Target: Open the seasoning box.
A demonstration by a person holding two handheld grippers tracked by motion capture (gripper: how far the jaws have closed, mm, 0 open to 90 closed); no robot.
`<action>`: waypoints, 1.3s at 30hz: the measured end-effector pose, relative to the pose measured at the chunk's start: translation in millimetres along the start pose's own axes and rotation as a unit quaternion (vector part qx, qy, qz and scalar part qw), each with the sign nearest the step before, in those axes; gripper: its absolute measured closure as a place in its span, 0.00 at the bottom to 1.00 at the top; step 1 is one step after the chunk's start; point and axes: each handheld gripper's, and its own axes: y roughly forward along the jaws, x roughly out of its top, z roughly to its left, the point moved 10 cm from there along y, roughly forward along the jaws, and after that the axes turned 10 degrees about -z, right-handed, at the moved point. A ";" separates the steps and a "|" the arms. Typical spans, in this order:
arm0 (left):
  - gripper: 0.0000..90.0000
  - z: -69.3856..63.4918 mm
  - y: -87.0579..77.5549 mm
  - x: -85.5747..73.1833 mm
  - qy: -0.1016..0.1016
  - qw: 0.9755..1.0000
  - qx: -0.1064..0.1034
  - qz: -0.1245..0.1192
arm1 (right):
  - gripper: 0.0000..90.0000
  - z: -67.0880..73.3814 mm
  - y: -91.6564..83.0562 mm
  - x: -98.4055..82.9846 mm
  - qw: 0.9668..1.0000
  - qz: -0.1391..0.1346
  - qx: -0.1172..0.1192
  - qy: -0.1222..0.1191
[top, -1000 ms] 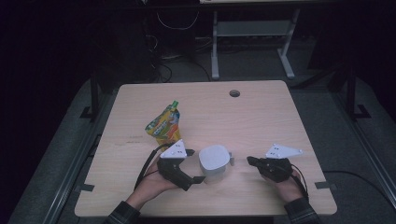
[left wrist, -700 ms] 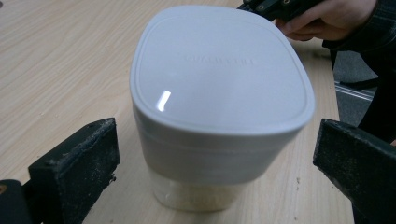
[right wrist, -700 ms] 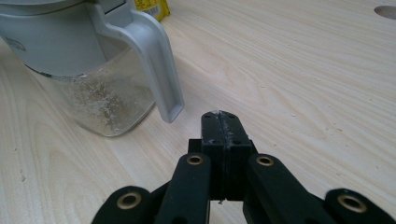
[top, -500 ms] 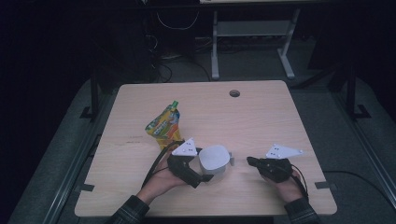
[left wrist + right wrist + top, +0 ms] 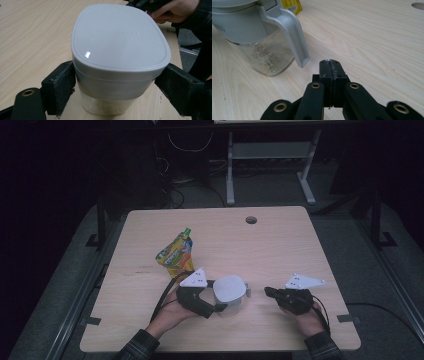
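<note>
Closing my left gripper around the white-lidded jar, pads just beside its walls (right gripper idling shut, empty); next, I am judging, a firm squeeze.

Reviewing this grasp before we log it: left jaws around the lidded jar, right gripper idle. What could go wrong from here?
1. The left gripper, whose jaws have just been closing, brackets the clear jar right under its grey lid; the smooth wall could slip, or the lid pop.
2. The jar's handle sticks out toward the shut right gripper; turning the jar could knock it.
3. The snack pouch stands just behind and could be tipped.
</note>
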 end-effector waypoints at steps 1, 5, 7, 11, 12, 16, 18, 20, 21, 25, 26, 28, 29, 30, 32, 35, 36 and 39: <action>0.19 -0.1 0.0 0.1 0.000 1.000 0.001 -0.001 | 0.99 0.0 0.2 -0.1 1.000 0.000 0.000 0.000; 0.20 -0.1 -0.6 0.3 0.002 1.000 0.002 -0.001 | 0.99 0.3 0.3 -0.3 1.000 0.001 0.000 0.000; 0.20 -0.2 -1.3 0.7 0.000 1.000 0.002 -0.002 | 0.99 0.3 0.1 -0.4 1.000 0.002 0.001 0.000; 0.20 -0.4 -3.0 1.7 -0.001 1.000 0.003 -0.004 | 1.00 0.7 0.2 -0.7 1.000 0.003 0.001 0.000; 0.20 -0.4 -3.2 1.9 0.000 1.000 0.003 -0.004 | 1.00 0.8 0.1 -1.1 1.000 0.003 0.001 0.000; 0.21 -0.6 -4.3 2.3 -0.001 1.000 0.003 -0.004 | 1.00 0.5 0.3 -0.9 1.000 0.003 0.001 0.000; 0.21 -0.7 -4.7 2.8 -0.002 1.000 0.002 -0.005 | 1.00 0.6 0.8 -1.3 1.000 0.005 0.001 0.001; 0.21 -0.9 -4.9 3.3 -0.003 1.000 0.002 -0.006 | 0.99 1.1 0.9 -1.6 1.000 0.006 0.001 0.002; 0.21 -1.0 -4.9 3.4 -0.002 1.000 0.002 -0.005 | 0.99 1.2 0.9 -1.8 1.000 0.006 0.001 0.002; 0.21 -1.1 -5.3 4.1 -0.005 1.000 0.003 -0.007 | 0.99 0.8 0.7 -1.9 1.000 0.007 0.001 0.003; 0.21 -1.1 -5.4 4.9 -0.006 1.000 0.002 -0.010 | 1.00 0.8 0.7 -1.9 1.000 0.007 0.001 0.003; 0.21 -1.1 -6.5 6.8 -0.011 1.000 0.001 -0.016 | 0.99 0.9 0.8 -1.9 1.000 0.007 0.002 0.002; 0.22 -1.0 -7.2 7.4 -0.011 1.000 0.000 -0.017 | 0.99 0.9 0.8 -2.0 1.000 0.007 0.002 0.002; 0.22 -0.8 -7.8 7.6 -0.010 1.000 0.000 -0.016 | 1.00 1.0 0.8 -2.2 1.000 0.008 0.002 0.003; 0.22 -0.9 -7.5 8.0 -0.010 1.000 0.001 -0.018 | 0.99 0.8 0.8 -2.1 1.000 0.007 0.001 0.002; 0.22 -1.0 -7.8 8.0 -0.007 1.000 0.002 -0.015 | 0.99 0.8 0.7 -2.1 1.000 0.008 0.001 0.003; 0.22 -1.0 -8.0 8.1 -0.006 1.000 0.003 -0.015 | 0.99 0.8 0.8 -2.1 1.000 0.007 0.002 0.002; 0.22 -1.3 -8.2 9.3 -0.010 1.000 0.002 -0.017 | 0.99 1.1 0.7 -2.2 1.000 0.008 0.002 0.003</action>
